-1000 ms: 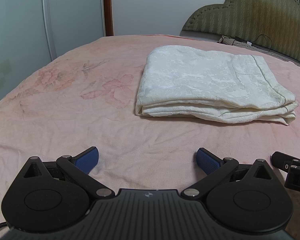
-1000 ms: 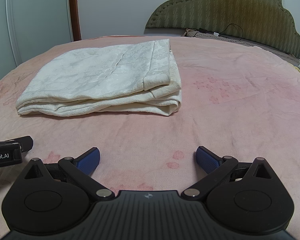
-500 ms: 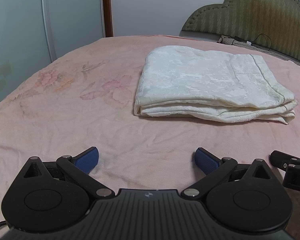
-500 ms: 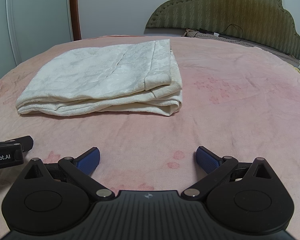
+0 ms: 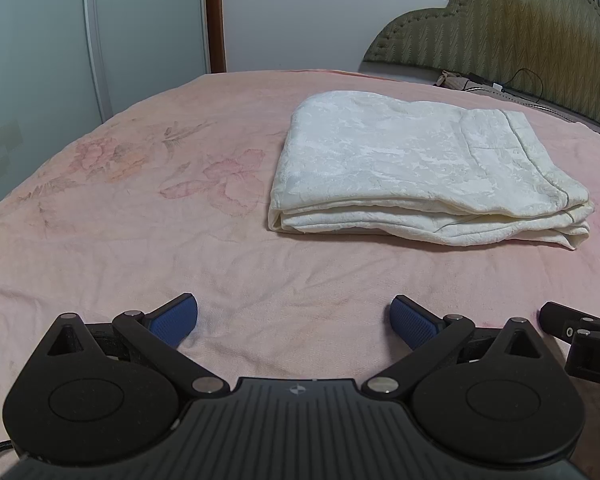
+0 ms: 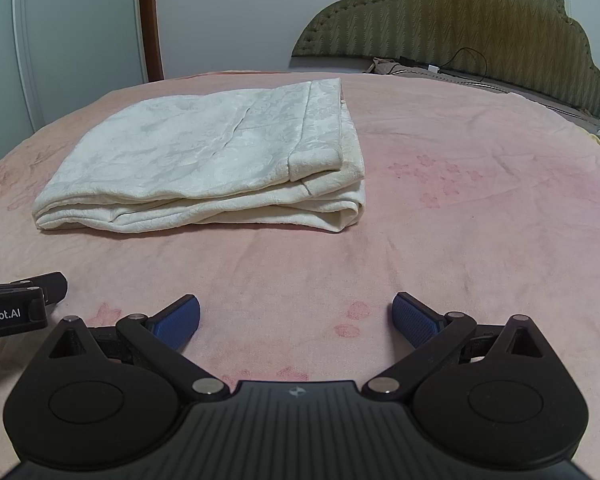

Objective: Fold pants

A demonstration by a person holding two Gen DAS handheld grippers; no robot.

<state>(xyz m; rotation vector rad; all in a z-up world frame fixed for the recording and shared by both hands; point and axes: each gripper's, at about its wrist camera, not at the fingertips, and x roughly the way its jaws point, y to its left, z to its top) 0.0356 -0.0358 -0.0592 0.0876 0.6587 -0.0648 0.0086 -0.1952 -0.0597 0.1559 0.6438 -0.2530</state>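
— What is nearest?
— The left gripper (image 5: 294,322) and right gripper (image 6: 296,322), low over the pink bed (image 5: 140,240), jaws spread wide, holding nothing.
— And the pants (image 5: 412,168)?
— Folded, lying further on the bed, apart from both grippers. Behind stands the headboard (image 6: 460,24).

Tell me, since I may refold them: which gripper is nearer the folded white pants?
Neither clearly. The left gripper sits back from the pants, off their left end; the right gripper sits equally far back, off their right end. Both are open, not touching them.
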